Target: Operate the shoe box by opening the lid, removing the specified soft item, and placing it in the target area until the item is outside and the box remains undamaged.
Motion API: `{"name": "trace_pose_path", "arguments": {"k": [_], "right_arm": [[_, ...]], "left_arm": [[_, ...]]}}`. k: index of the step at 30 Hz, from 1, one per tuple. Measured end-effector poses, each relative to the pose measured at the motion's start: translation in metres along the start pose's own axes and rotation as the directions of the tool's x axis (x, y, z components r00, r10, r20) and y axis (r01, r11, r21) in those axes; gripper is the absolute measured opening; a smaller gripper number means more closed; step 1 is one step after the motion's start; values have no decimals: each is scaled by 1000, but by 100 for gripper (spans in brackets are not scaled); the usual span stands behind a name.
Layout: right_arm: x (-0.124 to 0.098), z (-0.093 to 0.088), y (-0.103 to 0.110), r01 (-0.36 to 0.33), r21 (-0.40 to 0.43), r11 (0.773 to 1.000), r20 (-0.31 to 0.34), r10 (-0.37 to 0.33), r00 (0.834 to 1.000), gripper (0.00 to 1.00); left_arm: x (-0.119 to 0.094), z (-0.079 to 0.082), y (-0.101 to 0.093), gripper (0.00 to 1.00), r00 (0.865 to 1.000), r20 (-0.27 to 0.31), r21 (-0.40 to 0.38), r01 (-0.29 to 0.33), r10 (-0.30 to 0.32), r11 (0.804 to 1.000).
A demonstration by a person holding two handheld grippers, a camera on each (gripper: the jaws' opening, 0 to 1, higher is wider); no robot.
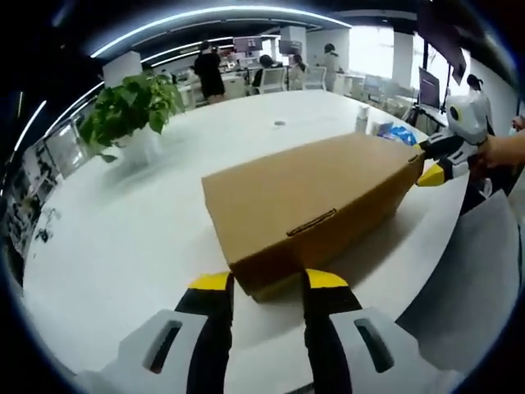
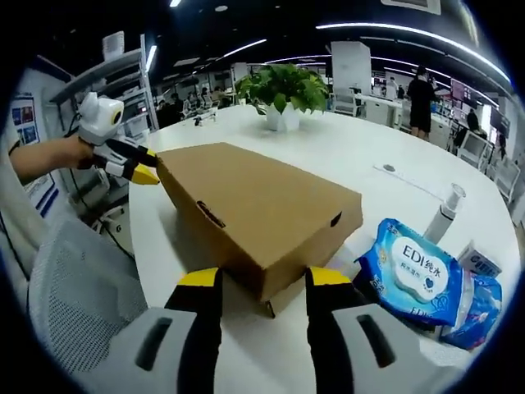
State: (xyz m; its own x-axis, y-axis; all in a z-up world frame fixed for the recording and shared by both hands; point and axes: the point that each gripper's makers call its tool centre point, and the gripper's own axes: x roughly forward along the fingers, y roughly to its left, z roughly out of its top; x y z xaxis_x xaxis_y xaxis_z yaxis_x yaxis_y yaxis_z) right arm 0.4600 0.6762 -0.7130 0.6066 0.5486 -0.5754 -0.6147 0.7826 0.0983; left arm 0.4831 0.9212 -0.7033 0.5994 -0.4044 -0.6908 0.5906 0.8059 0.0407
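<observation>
Right gripper view gives me wipes packs [image 2: 417, 275] at four o'clock; left gripper view doesn't. Left gripper [image 1: 268, 283] and right gripper [image 2: 263, 279], both spread, flank opposite corners of the closed shoe box [image 1: 316, 201], centre table [image 1: 123, 246].

One closed brown cardboard shoe box [image 2: 258, 209] sits mid-frame on one round white table [image 2: 344, 152]. One leafy green plant in a white pot [image 2: 283, 94] stands at the upper centre. Two blue wet-wipe packs [image 2: 414, 275] lie at the lower right, beside one slim white spray bottle [image 2: 443, 215]. Two yellow-tipped grippers, the left gripper [image 1: 264, 283] and the right gripper [image 2: 261, 281]
</observation>
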Motion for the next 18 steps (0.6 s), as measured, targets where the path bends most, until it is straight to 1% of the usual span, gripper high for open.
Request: {"name": "trace_pose_path", "arguments": {"k": [11,15,18], "right_arm": [[7,-9,-2,4,-9,1000,-32,-5,999,38],[9,-10,-2,6,1,1000,-35,-6,999,38],[11,-11,-2,6,12,1000,-38,-6,999,38]], "left_arm": [[10,-10,-1,32,1000,-27,-9,10,-10,1000],[14,-13,0,32,999,-36,-13,9,-9,1000],[15,-12,1,31,1000,-30,-25,4,-5,1000]]}}
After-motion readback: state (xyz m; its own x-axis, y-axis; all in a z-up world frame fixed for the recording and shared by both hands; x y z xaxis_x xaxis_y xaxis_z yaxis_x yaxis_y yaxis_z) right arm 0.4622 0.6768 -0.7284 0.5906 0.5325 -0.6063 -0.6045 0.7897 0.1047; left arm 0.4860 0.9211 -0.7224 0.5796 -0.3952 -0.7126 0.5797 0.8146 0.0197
